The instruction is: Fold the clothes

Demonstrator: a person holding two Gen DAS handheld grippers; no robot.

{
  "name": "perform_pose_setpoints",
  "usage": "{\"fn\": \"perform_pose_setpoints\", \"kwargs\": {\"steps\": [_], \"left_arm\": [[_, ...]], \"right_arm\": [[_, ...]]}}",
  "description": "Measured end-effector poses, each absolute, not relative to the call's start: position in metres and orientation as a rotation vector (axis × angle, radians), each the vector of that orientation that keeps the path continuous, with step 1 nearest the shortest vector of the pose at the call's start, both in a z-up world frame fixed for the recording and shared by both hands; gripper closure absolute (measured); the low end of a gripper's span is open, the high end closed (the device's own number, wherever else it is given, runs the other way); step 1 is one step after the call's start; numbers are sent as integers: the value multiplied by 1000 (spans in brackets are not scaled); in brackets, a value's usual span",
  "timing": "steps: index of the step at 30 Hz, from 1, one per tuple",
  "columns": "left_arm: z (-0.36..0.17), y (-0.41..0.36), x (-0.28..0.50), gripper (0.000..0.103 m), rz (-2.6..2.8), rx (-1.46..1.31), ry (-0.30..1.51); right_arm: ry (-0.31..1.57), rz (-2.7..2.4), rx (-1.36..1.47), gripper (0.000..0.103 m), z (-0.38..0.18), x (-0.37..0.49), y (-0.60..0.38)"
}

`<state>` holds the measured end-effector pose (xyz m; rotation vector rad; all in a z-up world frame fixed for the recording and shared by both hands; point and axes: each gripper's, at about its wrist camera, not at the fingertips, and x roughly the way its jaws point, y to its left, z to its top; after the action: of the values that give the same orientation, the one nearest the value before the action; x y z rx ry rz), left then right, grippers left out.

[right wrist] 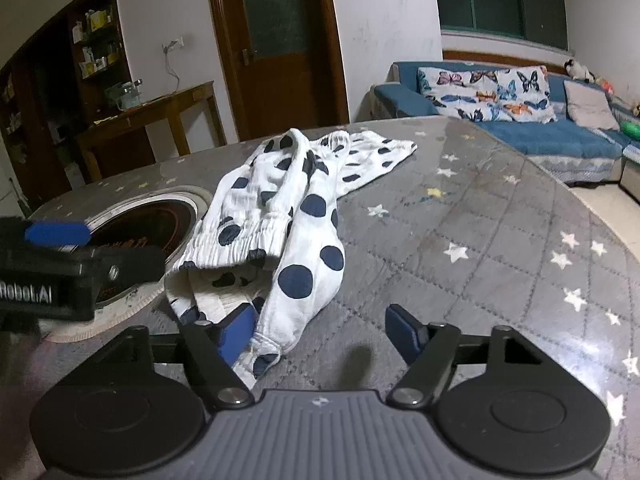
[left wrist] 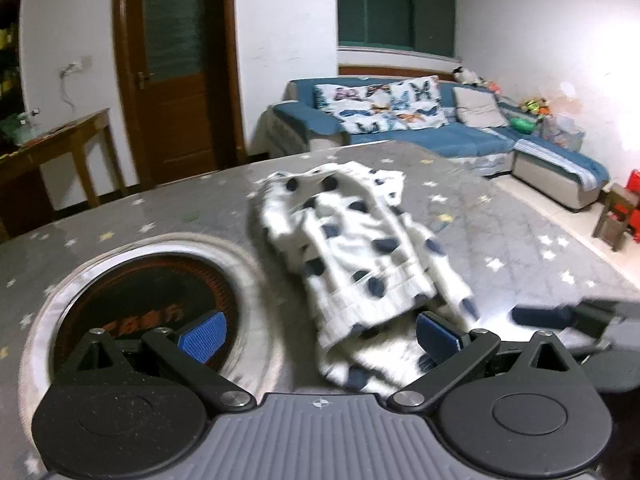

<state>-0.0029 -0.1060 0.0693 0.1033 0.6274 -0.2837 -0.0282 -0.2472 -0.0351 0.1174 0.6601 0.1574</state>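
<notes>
White garment with navy dots [right wrist: 280,216] is lying crumpled on the grey starred table [right wrist: 500,216], beside a round inset burner [right wrist: 148,224]. Left tongs [left wrist: 320,336] are gaping wide around its near hem, pads not pressing. Right tongs [right wrist: 320,332] are standing part-open, cloth edge between them, not pinched.

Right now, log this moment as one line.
polka-dot garment: crumpled on table | left gripper: open | right gripper: open, garment edge between fingers

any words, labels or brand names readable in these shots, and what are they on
"RobotAI": white print, as far as it can be read, on the black body of the left gripper, seen from the right wrist camera.
Orange characters on the dark round hob set into the table: too blurred to read.
Nothing else legible.
</notes>
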Motion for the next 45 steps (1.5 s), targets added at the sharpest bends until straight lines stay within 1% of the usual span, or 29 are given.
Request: {"fn": "perform_pose_setpoints", "kwargs": {"steps": [2,4,6,8,10,13,14,17,19,20,21,23,24,26,32,41,45], "left_arm": [[72,-113,2,1,-319,97,630],[73,-121,10,6,-349,95,635],[73,-129,17,13,-370,91,645],[71,-136,27,19,-388,84,664],[68,-143,38,21,-402,76,690],[61,-151,50,28,-405,71,721],[58,-154,54,31,-401,78,729],[49,-156,64,44,-381,97,760],[45,-155,68,56,-370,98,781],[44,-153,70,64,-369,94,784],[44,-150,70,69,-370,87,783],[46,-143,69,75,-379,67,781],[48,-139,67,78,-380,57,778],[50,-134,66,81,-375,43,771],[61,-103,54,86,-353,-42,760],[73,-52,25,88,-314,-151,777],[75,-37,8,88,-325,-204,799]], "right_arm": [[668,171,134,42,-37,-27,-249],[670,184,148,46,-39,-26,-251],[672,196,159,50,-40,-26,-252],[674,210,168,55,-41,-26,-253],[674,220,178,57,-42,-26,-254],[673,237,189,62,-42,-26,-256],[674,244,194,62,-43,-26,-257],[677,253,207,65,-45,-26,-260],[679,259,219,68,-46,-26,-263],[680,262,226,69,-47,-26,-264],[680,264,231,70,-47,-26,-265],[679,268,242,75,-47,-26,-266],[678,271,246,76,-47,-26,-267],[674,273,255,83,-46,-26,-268],[654,270,276,94,-37,-31,-274],[632,318,271,99,-21,-40,-279],[639,360,276,99,-13,-47,-279]]}}
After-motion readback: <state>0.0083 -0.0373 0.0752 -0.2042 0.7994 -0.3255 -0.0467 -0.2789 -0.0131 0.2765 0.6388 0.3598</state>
